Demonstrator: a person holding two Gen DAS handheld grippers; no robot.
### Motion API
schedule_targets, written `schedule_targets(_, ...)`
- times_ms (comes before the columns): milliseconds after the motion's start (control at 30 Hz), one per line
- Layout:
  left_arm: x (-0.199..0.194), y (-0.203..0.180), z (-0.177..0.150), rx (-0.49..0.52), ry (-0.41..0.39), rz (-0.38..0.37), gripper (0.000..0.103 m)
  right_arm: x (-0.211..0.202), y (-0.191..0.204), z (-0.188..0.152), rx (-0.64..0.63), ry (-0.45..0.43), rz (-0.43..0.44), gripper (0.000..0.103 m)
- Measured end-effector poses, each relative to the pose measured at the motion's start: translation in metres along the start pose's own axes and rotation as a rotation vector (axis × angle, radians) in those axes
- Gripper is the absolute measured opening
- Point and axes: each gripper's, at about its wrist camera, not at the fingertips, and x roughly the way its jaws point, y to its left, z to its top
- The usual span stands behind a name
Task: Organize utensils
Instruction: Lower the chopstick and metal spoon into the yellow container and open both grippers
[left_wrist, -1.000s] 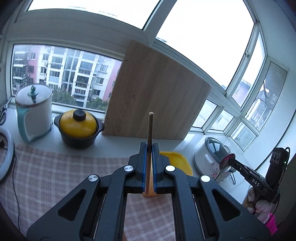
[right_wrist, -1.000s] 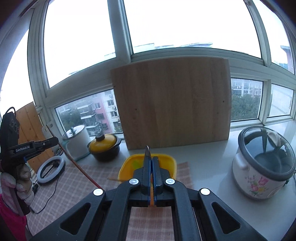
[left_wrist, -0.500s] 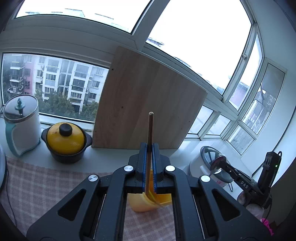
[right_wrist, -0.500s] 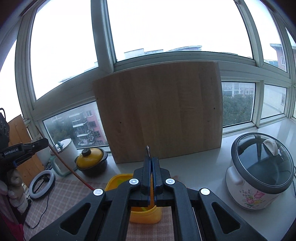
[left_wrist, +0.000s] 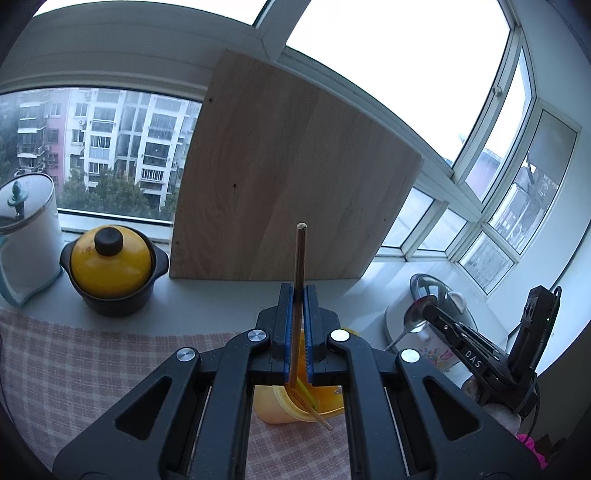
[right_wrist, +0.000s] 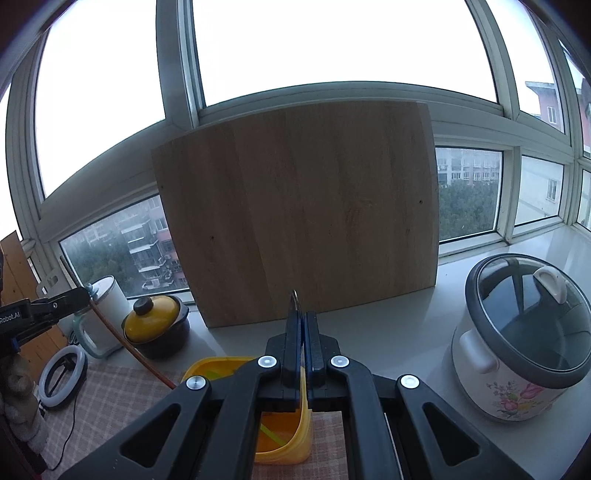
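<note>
Since the earlier frames both grippers had advanced toward the window sill, and the yellow container (left_wrist: 295, 410) had passed from ahead of the jaws to directly beneath them in both wrist views.

The left gripper (left_wrist: 299, 295) was clamped on a brown chopstick (left_wrist: 300, 266), its blue pads pressed against the shaft. The chopstick stood nearly upright through the jaws, its upper end clear above them and its lower end reaching down to the container's rim. A second thin stick (left_wrist: 314, 413) lay slanted over that rim, its tip projecting past the near edge.

The right gripper (right_wrist: 303, 321) had its fingers closed together on a metal spoon (left_wrist: 413, 317). In the right wrist view only a thin metal edge (right_wrist: 294, 301) showed above the jaws; in the left wrist view the bowl of the spoon stood out beyond the right gripper's tips.

The container rested on a pink checked cloth (left_wrist: 92, 369) covering the near part of the counter. Green strips were visible inside it in the right wrist view; what they were could not be determined.

Behind the container a large wooden board (right_wrist: 295, 214) leaned against the window. To its left stood a black pot with a yellow lid (left_wrist: 110, 266) and a white kettle (left_wrist: 27, 236). To its right stood a white rice cooker (right_wrist: 517, 339) with a glass lid and floral print. A ring light (right_wrist: 61, 373) lay on the cloth at far left.
</note>
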Motion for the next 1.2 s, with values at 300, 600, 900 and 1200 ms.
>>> schedule_targets(300,0.016,-0.005,-0.012,0.038,0.033,0.024,0.003,0.016,0.005,-0.015,-0.018,0.045,0.013,0.000)
schedule_targets(600,0.026,-0.012,-0.026,0.089,0.067,0.046,0.003,0.025,0.007,-0.024,-0.018,0.091,0.040,0.000)
schedule_targets(900,0.036,-0.013,-0.036,0.104,0.096,0.054,0.003,0.032,0.007,-0.032,-0.021,0.130,0.052,0.000)
schedule_targets(1200,0.035,-0.014,-0.038,0.114,0.100,0.056,0.003,0.030,0.007,-0.035,-0.020,0.135,0.064,0.017)
